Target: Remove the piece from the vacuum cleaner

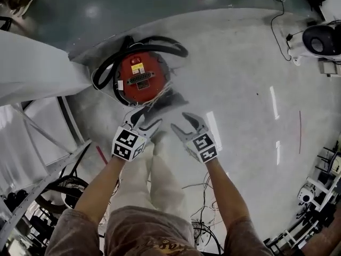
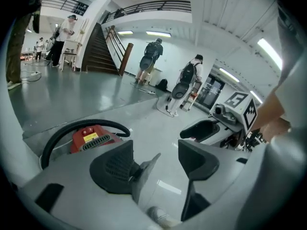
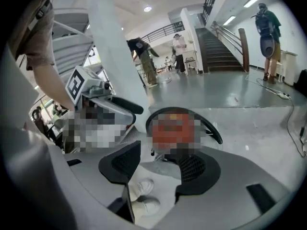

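Note:
A round red vacuum cleaner [image 1: 139, 78] stands on the grey floor, with its black hose [image 1: 154, 41] looped round its far side. A grey crumpled sheet [image 1: 171, 101] lies against its near right side. My left gripper [image 1: 145, 119] hangs open just short of the vacuum, nothing between its pads. My right gripper [image 1: 181, 122] hangs open beside it, to the right, also holding nothing. In the left gripper view the left gripper [image 2: 156, 164] is open, with the vacuum cleaner [image 2: 88, 137] ahead to the left. In the right gripper view the right gripper [image 3: 158, 169] points at the vacuum cleaner [image 3: 175, 128], which is blurred over.
A white metal stair frame [image 1: 37, 137] runs along the left. A white machine [image 1: 314, 41] with a cable stands at the far right. Loose cables [image 1: 205, 225] lie by my feet. Several people [image 2: 152, 61] stand far off near a staircase [image 2: 98, 51].

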Available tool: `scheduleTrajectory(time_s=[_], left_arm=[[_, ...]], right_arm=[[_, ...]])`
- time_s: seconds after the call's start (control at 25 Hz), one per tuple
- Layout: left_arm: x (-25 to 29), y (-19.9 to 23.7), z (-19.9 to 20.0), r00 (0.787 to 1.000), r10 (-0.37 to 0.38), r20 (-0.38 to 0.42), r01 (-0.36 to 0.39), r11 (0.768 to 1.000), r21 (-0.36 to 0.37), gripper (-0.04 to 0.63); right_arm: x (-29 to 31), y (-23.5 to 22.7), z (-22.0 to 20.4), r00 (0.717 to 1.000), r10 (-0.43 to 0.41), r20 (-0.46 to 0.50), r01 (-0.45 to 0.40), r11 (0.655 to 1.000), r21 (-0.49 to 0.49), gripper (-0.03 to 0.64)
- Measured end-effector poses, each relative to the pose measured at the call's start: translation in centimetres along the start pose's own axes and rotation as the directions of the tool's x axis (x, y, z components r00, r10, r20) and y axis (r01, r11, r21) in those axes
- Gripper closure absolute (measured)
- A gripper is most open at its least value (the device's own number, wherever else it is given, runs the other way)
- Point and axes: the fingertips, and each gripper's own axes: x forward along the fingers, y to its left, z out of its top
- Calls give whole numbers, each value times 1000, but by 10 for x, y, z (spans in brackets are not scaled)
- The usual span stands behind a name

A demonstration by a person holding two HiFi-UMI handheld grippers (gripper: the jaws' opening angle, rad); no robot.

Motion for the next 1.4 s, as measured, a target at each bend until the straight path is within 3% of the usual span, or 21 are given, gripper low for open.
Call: scheduleTrajectory(time_s=[0.2,0.6,1.04,1.4], left_arm=[[40,20,-53,998,-17,-67,18,1000,19,311],[98,42,-131,991,-26,-134,21,999,-32,321],[129,51,-163,975,-34,-221,38,999,17,336],[138,53,-174,960,-29,-277,52,996,73,388]], right_arm=[[51,-20,-45,995,25,-100,-35,994,-103,407],[123,-51,-109,956,68,-287,-146,955,-258,408],[150,-60,-133,912,89,-400,-264,873,-409,408],[162,-58,-135,892,106,-439,-331,814,-478,463]])
